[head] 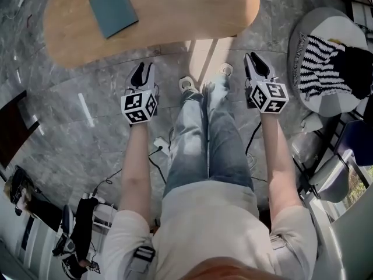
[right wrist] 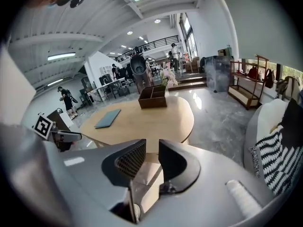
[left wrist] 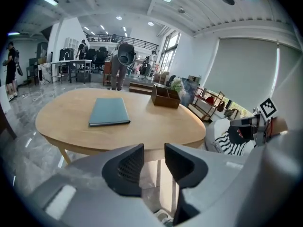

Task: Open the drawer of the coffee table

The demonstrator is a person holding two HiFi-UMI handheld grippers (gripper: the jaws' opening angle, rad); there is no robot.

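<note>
A grey marbled floor (head: pixel 70 104) was seen under everything. The coffee table (head: pixel 175 22), a rounded wooden worktop on pale legs, was set ahead of the person's feet, beyond both grippers and apart from them. Its drawer could not be made out in any view. A white rounded seat (head: pixel 329 25) draped with a black-and-white striped cloth (head: pixel 320 69) was placed to the right of the worktop. The person's legs, in blue jeans (head: pixel 204 139), were seen between the two arms.

The left gripper (head: pixel 143 69) and the right gripper (head: pixel 253 57) were held low in front of the worktop's near edge, both pointed at it. The jaws of each were parted by a narrow gap, with nothing caught between them and nothing touched.

A teal folder (head: pixel 113 7) was laid flat on the worktop, and a brown wooden box (left wrist: pixel 165 97) was stood at its far edge.
</note>
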